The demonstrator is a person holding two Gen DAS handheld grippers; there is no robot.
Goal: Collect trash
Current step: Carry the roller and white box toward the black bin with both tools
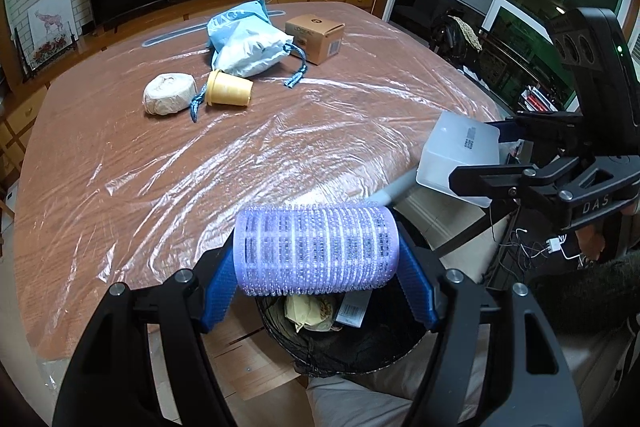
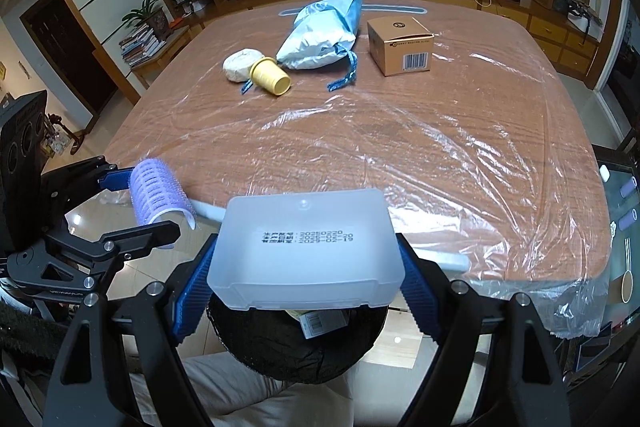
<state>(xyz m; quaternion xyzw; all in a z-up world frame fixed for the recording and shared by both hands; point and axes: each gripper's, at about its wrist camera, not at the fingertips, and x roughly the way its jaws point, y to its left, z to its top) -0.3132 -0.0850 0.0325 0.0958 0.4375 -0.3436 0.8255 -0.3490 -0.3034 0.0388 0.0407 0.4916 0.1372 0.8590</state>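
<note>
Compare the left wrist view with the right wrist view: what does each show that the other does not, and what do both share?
Only the left wrist view: the crumpled wrapper inside the bin.

Only the right wrist view: the date print on the box and a potted plant.

Both: the left gripper shut on the hair roller, the right gripper shut on the translucent box, the black bin, the yellow cup and blue bag.
</note>
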